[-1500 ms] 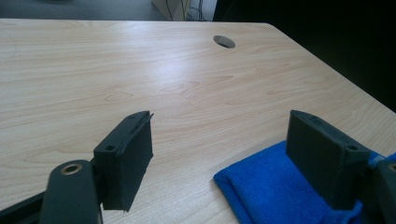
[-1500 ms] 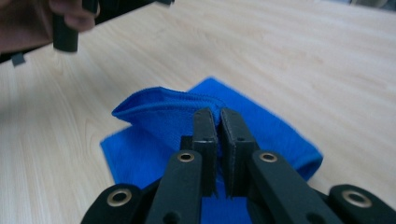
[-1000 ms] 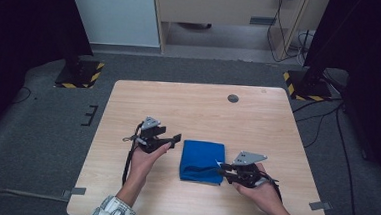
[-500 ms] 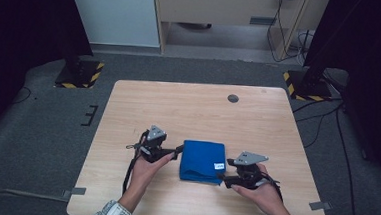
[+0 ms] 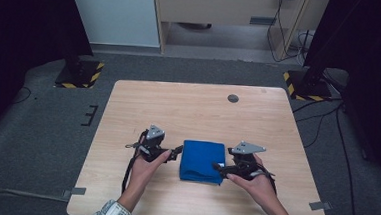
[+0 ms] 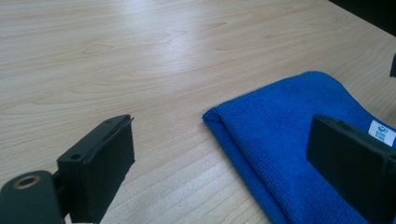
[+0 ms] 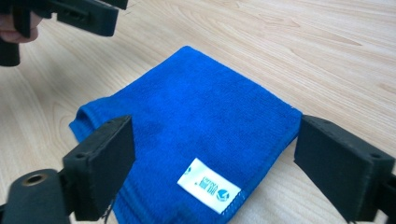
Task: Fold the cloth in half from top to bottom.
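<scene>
A folded square of bright blue microfibre cloth [image 5: 202, 161] is lying flat on the pale wooden worktop [image 5: 193, 110], toward the person's side of it and between the two hands. A small white label [image 7: 208, 185] with blue print is sitting at one corner of the cloth, on the side facing the right gripper.

The left gripper [image 5: 174, 152] is hovering just beside the cloth's left edge, its jaws pointing toward the cloth. Its jaws have just been opening and are now standing spread wide; in the left gripper view one pad is hanging over bare wood and the other over the blue fabric, with the folded corner [image 6: 210, 116] of the cloth lying between them and neither pad pressing on it.

The right gripper [image 5: 221, 165] is sitting at the cloth's right edge near the front corner. Its jaws have also just been opening and are now gaping wide, with the labelled corner between the pads but not pinched.

A small dark round disc [image 5: 233, 98] is lying well apart from the cloth, near the worktop's far edge
</scene>
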Motion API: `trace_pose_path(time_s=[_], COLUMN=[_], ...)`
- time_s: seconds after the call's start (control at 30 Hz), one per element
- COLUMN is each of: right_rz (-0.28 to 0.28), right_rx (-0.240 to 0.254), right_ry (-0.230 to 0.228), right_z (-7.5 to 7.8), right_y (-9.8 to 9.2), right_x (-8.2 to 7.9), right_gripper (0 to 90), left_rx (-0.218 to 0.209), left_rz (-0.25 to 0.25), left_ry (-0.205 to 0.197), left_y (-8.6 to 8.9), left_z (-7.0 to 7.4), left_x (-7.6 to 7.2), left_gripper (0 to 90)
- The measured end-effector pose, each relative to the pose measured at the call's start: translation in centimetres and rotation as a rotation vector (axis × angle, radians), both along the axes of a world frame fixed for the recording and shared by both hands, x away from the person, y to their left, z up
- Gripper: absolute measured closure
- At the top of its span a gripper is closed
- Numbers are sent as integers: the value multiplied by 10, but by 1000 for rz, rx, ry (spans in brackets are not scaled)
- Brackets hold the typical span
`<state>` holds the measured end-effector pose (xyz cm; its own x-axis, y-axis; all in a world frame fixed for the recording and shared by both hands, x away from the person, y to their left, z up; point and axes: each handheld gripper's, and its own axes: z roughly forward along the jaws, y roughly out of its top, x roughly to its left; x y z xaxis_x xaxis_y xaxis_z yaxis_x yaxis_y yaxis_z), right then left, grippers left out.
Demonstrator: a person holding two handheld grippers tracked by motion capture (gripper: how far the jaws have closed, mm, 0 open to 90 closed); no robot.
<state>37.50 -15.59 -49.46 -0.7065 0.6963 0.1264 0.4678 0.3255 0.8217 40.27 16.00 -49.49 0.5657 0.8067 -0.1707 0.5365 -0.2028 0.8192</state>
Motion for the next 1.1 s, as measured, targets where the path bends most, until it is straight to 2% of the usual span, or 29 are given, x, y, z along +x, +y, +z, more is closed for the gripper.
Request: trace_pose_path(time_s=[0.53, 0.8, 1.1], right_rz=[-35, -38, -86], right_rx=[-6, -7, -9], right_ry=[-20, -25, -33], right_z=[11, 15, 17], right_y=[-2, -6, -27], right_x=[16, 18, 19], right_gripper=[88, 88, 86], left_rx=[9, 18, 37], left_rz=[-19, -35, -45], left_ry=[-10, -10, -10], left_y=[-1, -4, -3], left_z=[3, 4, 5], left_x=[-1, -3, -4], left_gripper=[62, 62, 62])
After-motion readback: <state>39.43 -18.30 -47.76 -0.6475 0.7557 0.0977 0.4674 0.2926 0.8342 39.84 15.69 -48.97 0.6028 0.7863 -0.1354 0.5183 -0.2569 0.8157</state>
